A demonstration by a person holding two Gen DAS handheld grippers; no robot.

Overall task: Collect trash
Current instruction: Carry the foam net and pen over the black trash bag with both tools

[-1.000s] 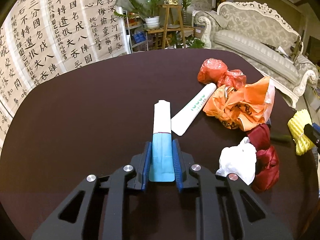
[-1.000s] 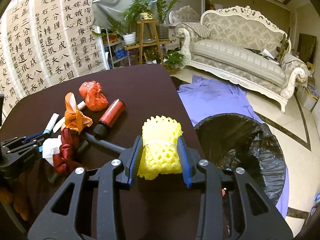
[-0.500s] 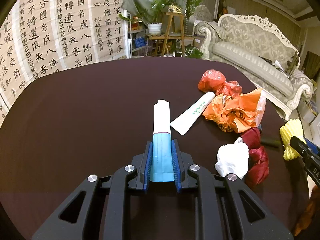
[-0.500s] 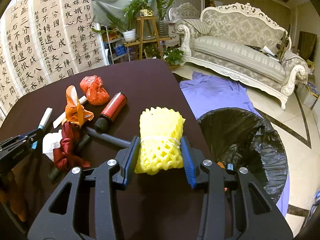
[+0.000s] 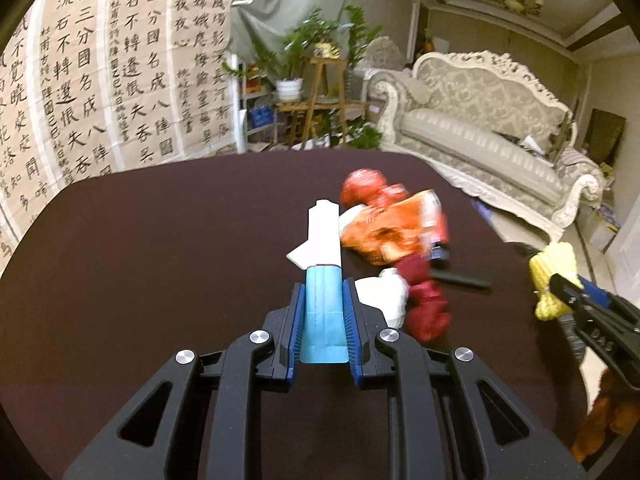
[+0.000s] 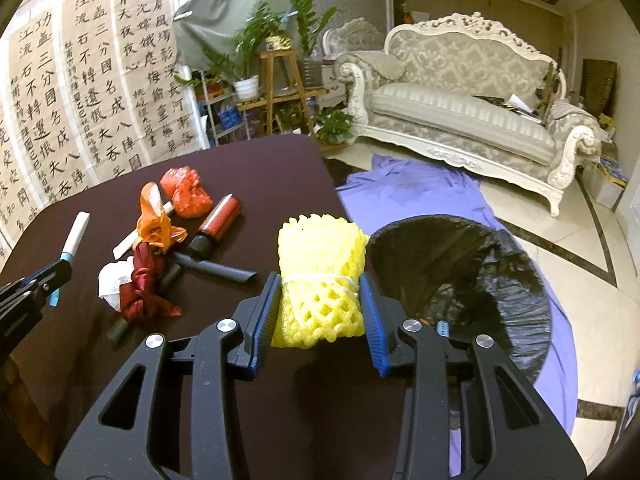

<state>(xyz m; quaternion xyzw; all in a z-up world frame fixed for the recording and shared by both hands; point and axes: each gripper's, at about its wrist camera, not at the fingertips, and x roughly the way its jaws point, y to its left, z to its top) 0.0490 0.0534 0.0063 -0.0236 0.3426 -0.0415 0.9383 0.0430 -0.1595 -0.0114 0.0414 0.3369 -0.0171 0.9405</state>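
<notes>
Between the right tongs (image 6: 320, 312), the yellow foam net (image 6: 322, 280) is pinched at the dark surface (image 6: 260, 168) edge. The left tongs (image 5: 323, 312) pinch a blue-white tube (image 5: 323, 272). Right of the surface, a black-lined bin (image 6: 480, 264) stands on the tiled floor; its contents are unclear.
</notes>
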